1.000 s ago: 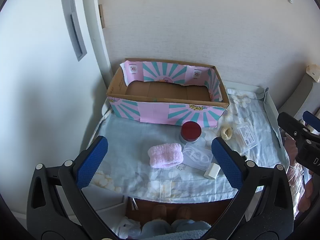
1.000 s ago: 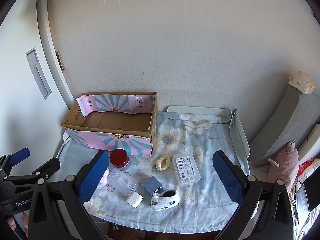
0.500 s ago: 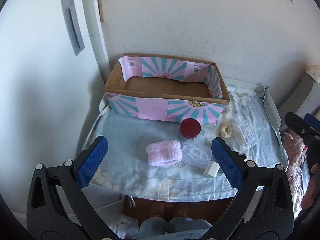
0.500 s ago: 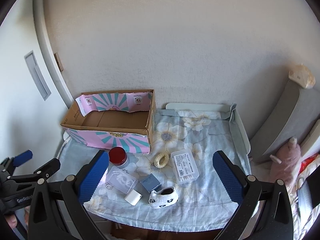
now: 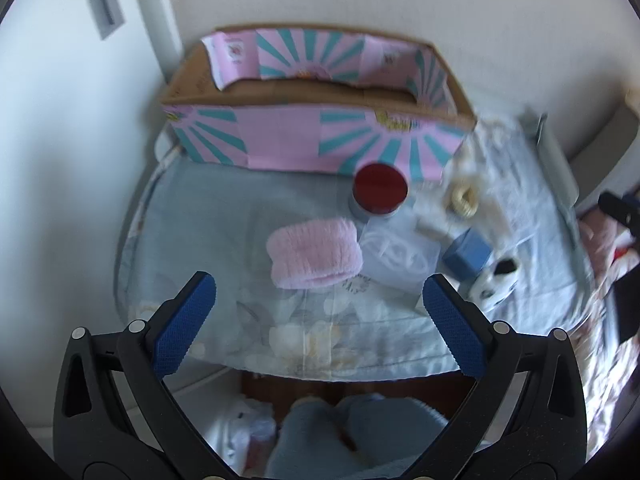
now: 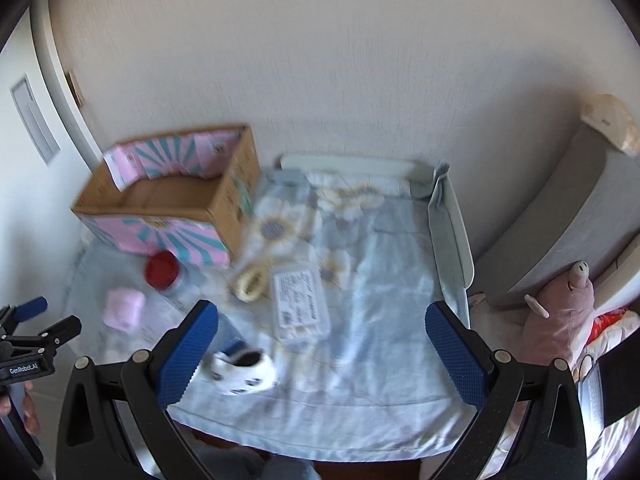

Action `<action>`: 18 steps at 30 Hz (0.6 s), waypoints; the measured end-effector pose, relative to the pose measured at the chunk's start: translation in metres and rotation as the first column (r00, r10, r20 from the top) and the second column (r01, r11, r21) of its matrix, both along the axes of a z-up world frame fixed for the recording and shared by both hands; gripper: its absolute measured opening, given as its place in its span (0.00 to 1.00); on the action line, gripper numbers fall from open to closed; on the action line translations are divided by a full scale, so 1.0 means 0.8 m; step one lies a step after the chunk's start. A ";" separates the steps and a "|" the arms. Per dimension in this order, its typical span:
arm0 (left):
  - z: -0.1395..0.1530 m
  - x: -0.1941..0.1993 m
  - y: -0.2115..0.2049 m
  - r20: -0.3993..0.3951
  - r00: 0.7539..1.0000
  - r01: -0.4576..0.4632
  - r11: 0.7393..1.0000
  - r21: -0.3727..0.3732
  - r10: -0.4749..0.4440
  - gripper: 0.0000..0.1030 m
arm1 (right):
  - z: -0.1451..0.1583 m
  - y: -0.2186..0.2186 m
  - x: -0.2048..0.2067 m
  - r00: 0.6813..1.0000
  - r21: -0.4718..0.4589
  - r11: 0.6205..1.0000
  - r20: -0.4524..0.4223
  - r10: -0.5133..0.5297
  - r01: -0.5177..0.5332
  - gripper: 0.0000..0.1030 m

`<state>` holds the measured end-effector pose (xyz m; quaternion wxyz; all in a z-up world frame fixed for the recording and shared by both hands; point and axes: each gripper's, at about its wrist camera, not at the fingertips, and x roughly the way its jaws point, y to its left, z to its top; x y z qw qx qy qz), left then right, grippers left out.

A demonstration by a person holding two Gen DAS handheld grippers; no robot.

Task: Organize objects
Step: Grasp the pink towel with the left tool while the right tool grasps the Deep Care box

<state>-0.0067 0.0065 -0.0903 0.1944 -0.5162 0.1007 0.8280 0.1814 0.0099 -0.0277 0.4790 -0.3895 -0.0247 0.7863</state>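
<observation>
Hovering spread wide and empty, your left tool [image 5: 318, 308] faces the pink rolled towel [image 5: 315, 253] just ahead, long axis crosswise; your right tool [image 6: 322, 338], also spread, sits farther.

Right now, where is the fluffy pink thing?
In the left wrist view the rolled pink towel lies mid-table on the floral cloth, just left of the clear plastic case, below the red-lidded jar.

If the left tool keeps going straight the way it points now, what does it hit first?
Most likely the pink towel, which sits centred ahead of the open left tool. Depth is blurry, so treat this as a guess.
</observation>
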 end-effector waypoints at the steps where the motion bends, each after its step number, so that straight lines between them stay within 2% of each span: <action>1: -0.008 -0.001 0.004 -0.001 1.000 0.013 1.000 -0.021 -0.013 1.00 | -0.005 0.009 0.003 1.000 -0.001 1.000 0.015 -0.009 0.009 1.00; 3: -0.027 -0.007 0.009 0.008 1.000 0.020 0.997 -0.069 -0.019 1.00 | -0.018 0.029 0.004 0.999 -0.023 1.000 0.049 -0.006 0.007 1.00; 5: -0.039 -0.017 0.007 0.025 1.000 0.002 0.997 -0.076 0.000 1.00 | -0.030 0.047 0.004 0.997 -0.039 0.999 0.076 0.002 0.001 1.00; 11: -0.074 -0.051 -0.004 0.098 0.989 -0.109 0.994 -0.017 0.110 1.00 | -0.072 0.095 -0.010 0.992 -0.115 0.993 0.123 0.030 -0.016 1.00; 18: -0.114 -0.067 -0.009 0.169 0.975 -0.155 0.987 0.031 0.148 1.00 | -0.110 0.132 -0.035 0.985 -0.158 0.987 0.166 0.040 -0.014 0.98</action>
